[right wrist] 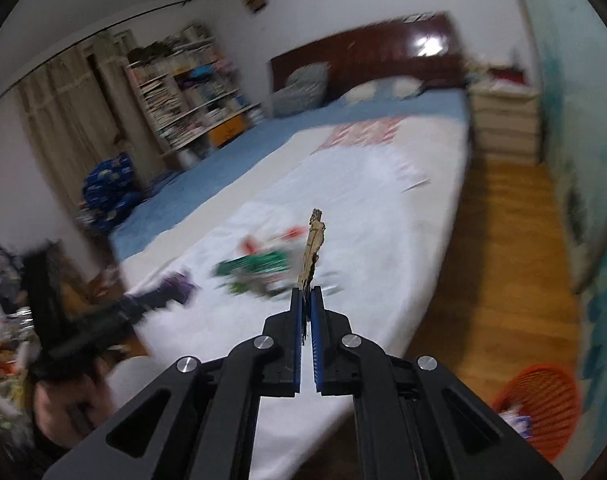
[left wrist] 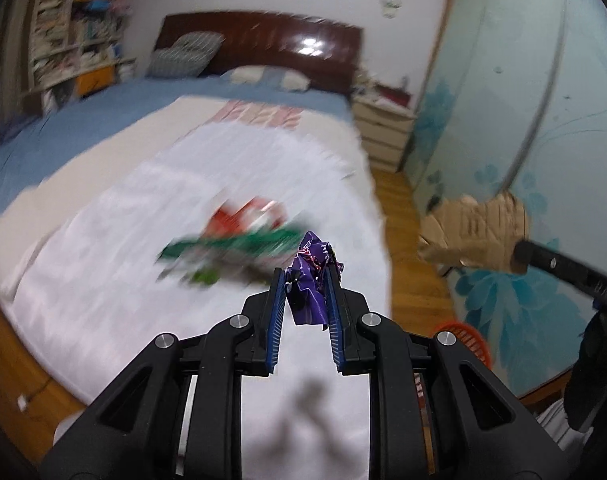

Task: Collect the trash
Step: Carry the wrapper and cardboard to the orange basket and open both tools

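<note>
Above the near end of the bed [left wrist: 83,208], I have the left gripper [left wrist: 306,280] clamped on a crumpled purple wrapper [left wrist: 312,276] and the right gripper [right wrist: 306,294] pinched tight on a torn scrap of brown cardboard [right wrist: 312,246]. More wrappers, green and red [left wrist: 239,236], lie on the white sheet near the bed's right edge, and the orange basket [right wrist: 543,404] sits on the floor off its near right corner. I judge the thin cardboard, held only by its lower edge, could slip free on a fast swing toward the basket; both grippers point forward and somewhat downward over the sheet.
</note>
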